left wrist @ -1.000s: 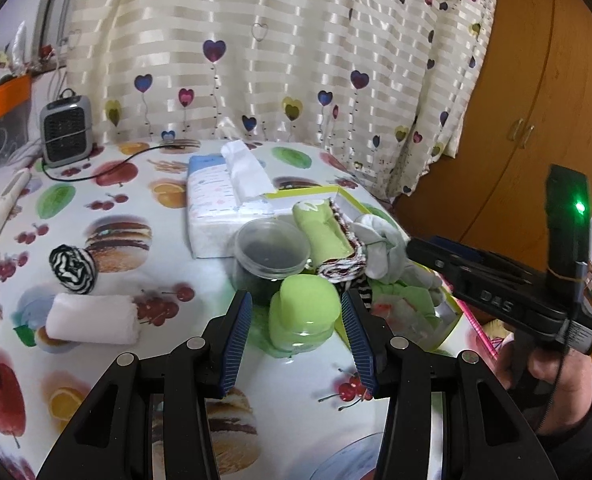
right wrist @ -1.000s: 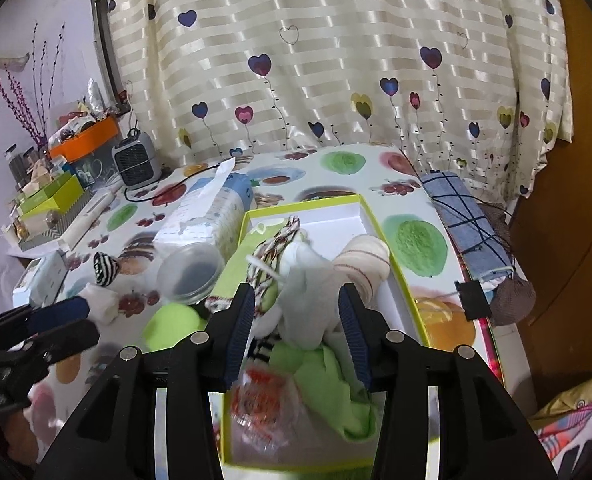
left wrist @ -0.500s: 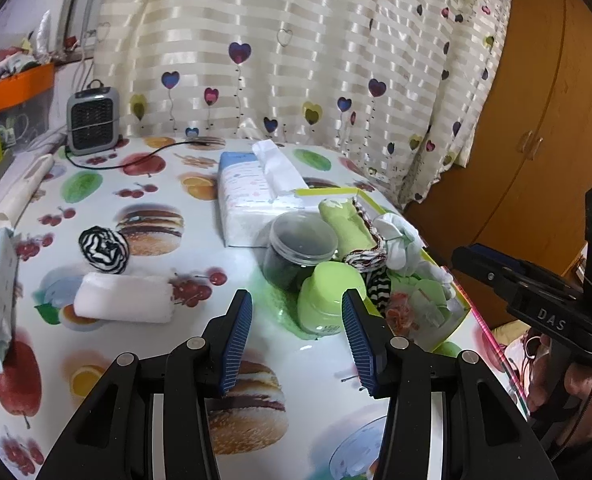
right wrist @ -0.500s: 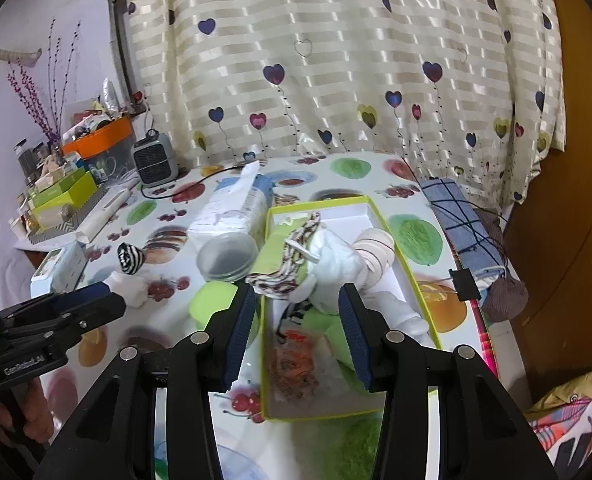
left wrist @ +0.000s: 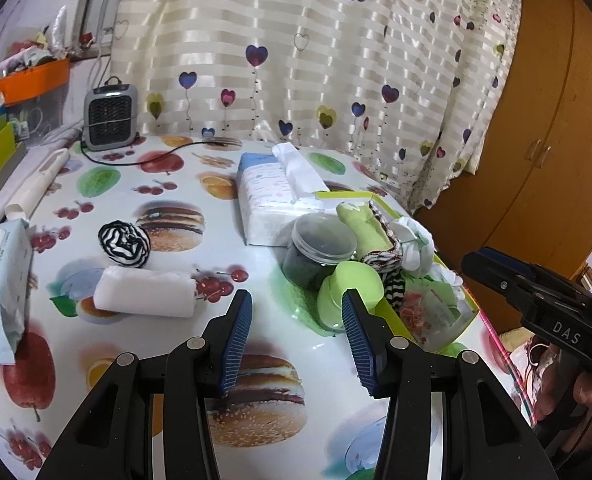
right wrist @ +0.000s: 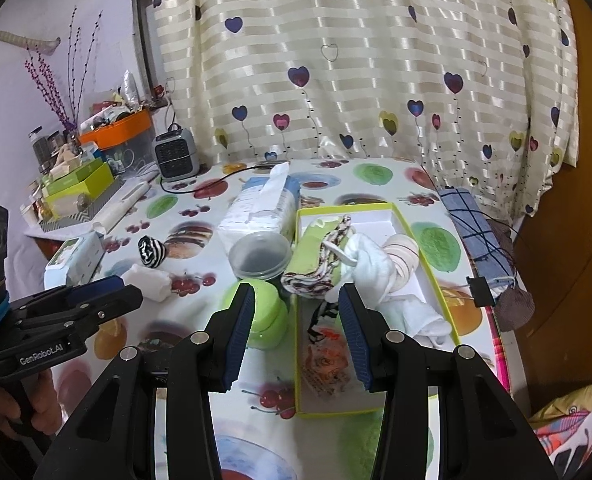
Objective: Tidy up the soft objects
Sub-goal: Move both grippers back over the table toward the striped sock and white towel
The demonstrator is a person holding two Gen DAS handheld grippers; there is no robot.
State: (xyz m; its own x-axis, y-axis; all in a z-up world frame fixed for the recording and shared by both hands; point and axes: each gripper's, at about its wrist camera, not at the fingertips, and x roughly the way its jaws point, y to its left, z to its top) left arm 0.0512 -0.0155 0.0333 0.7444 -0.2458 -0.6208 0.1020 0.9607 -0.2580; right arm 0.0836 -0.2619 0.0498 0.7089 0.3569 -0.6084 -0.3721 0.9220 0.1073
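Left gripper (left wrist: 296, 320): blue ribbed pads spread apart, nothing between them, hovering over the fruit-and-burger printed tablecloth (left wrist: 256, 384).
Right gripper (right wrist: 294, 316): pads likewise spread and empty, above the near end of the shallow lime-edged cardboard box (right wrist: 380, 408).
Hands: one hand (left wrist: 588, 404) around the right gripper's handle at the right edge of the left view; the other hand (right wrist: 36, 404) gripping the left tool at the lower left of the right view.
Lime-green plastic lid (left wrist: 352, 284): on the cloth just left of the box, touching the clear round jar with dark contents (left wrist: 320, 248) behind it.
Box contents: crinkly orange-printed packet (right wrist: 328, 364) at the near end; beyond it white bunched socks (right wrist: 376, 264), a brown-striped roll (right wrist: 404, 252), a patterned fabric band (right wrist: 320, 276) draped over the left wall, a folded light-green cloth (left wrist: 362, 226).
Rolled white towel (left wrist: 146, 294): lying loose on the cloth, well left of the box.
Black-and-white striped sock ball (left wrist: 124, 238): just behind the towel, outside the box.
Pale blue wipes pack (left wrist: 0, 280): at the table's left edge.
Soft tissue pack (left wrist: 270, 196): behind the jar, one sheet sticking up.
Small grey fan heater (left wrist: 110, 116): far end, before the heart-print curtain (left wrist: 336, 60).
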